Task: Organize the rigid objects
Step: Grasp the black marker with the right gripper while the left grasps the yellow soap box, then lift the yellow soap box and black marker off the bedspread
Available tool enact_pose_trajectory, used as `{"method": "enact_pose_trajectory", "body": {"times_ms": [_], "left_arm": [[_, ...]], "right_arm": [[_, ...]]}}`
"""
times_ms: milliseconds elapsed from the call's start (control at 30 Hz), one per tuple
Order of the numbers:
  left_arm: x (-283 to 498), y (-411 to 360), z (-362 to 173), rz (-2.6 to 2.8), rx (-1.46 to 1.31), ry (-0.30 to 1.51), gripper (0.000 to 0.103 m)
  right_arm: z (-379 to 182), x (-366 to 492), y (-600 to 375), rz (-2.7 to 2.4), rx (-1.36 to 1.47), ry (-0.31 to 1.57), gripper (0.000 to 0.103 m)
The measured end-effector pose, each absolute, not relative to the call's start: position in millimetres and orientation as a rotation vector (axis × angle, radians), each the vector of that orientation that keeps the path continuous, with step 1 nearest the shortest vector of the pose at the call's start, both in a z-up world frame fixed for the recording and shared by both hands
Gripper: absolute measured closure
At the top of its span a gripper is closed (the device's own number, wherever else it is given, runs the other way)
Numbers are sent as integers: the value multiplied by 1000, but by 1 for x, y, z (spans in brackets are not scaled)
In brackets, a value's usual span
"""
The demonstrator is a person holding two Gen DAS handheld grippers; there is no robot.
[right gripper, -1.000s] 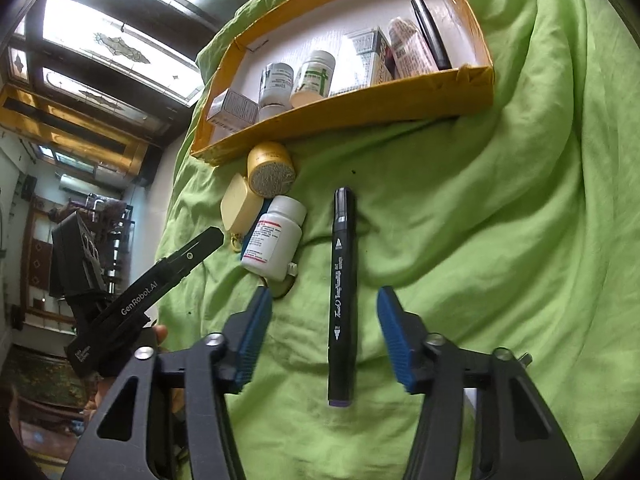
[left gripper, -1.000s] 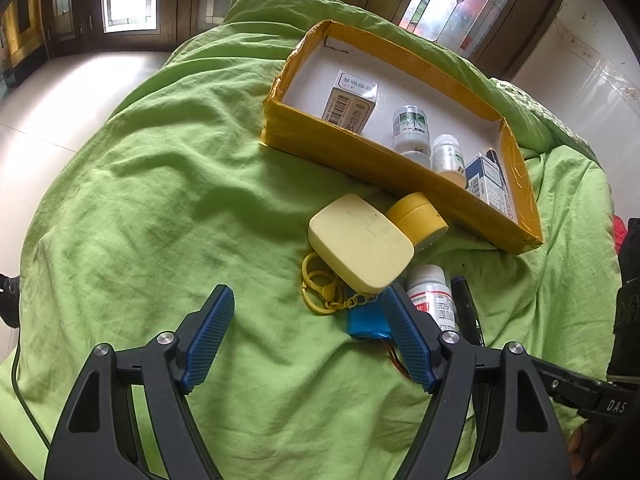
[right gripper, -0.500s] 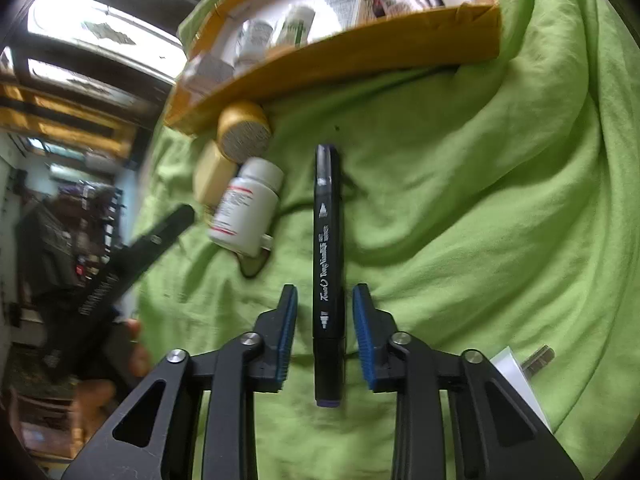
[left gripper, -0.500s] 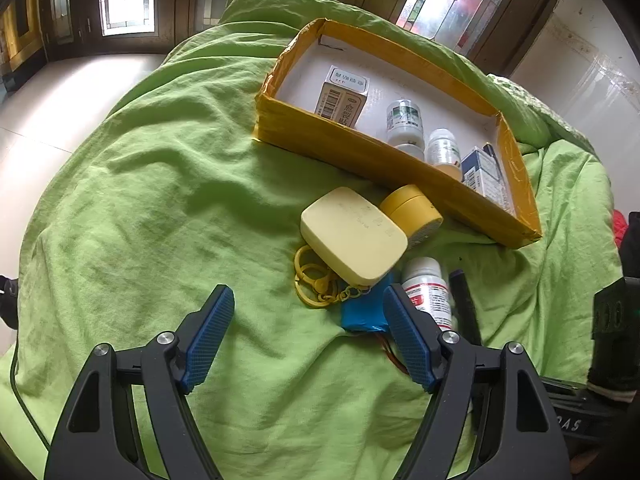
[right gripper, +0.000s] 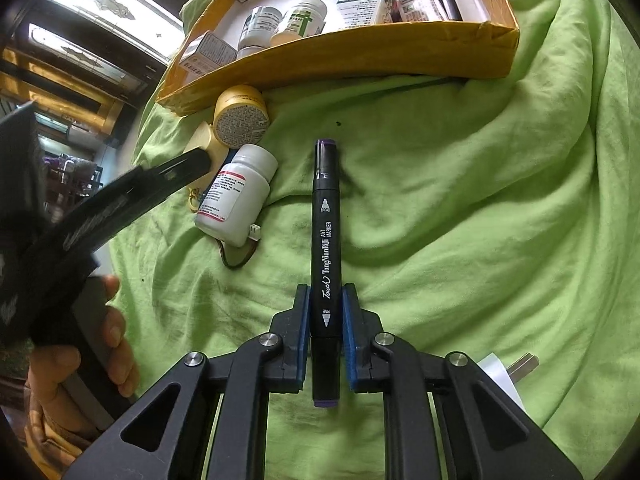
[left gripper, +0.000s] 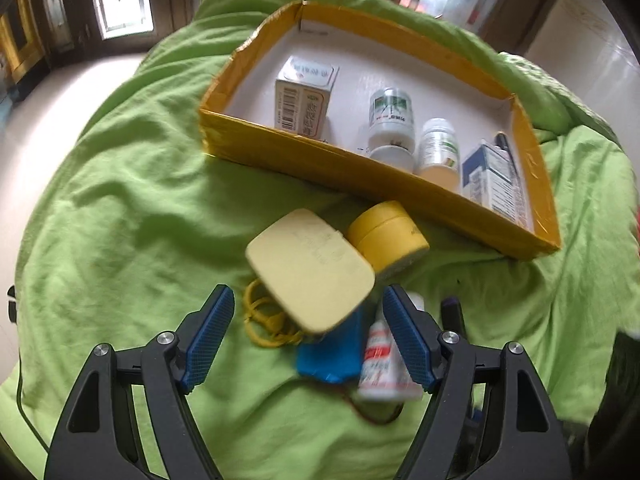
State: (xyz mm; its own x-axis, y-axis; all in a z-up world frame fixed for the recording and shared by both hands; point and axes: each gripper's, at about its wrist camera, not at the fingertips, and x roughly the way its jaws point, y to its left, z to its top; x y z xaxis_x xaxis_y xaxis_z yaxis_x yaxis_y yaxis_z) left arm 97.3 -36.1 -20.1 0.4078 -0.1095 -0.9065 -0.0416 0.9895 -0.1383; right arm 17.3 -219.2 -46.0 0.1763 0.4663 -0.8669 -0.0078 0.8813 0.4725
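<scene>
Marker [right gripper: 326, 248] between right gripper [right gripper: 326, 340] pads, seemingly clamped

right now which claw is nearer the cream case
Left. The left claw is open right at the cream case, its near corner between the fingers. The right claw is shut on the black marker.

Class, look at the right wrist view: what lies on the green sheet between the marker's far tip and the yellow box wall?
Only bare, wrinkled green sheet lies between the marker tip and the yellow box, seen in the right wrist view.
</scene>
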Motion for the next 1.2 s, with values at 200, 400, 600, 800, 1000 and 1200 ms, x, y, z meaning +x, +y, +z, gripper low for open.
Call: {"method": "enact_pose_trajectory", "body": {"times_ms": [200, 400, 600, 800, 1000, 1200], "left_arm": [[116, -48, -28, -16, -144, 1179, 39], [102, -29, -25, -47, -171, 1174, 56], [75, -12, -23, -107, -124, 1189, 56], [60, -16, -22, -162, -104, 1167, 55], [69, -13, -25, -150, -152, 1139, 55], [76, -11, -28, -137, -165, 1122, 55]], "right_arm": [[-48, 19, -224, 352, 428, 1365, 90], [-49, 17, -227, 354, 434, 1363, 90], [-49, 18, -228, 352, 435, 1364, 90], [-50, 18, -230, 348, 448, 1359, 90], [-53, 20, -234, 343, 469, 1345, 89], [-54, 23, -235, 338, 479, 1334, 89]]}}
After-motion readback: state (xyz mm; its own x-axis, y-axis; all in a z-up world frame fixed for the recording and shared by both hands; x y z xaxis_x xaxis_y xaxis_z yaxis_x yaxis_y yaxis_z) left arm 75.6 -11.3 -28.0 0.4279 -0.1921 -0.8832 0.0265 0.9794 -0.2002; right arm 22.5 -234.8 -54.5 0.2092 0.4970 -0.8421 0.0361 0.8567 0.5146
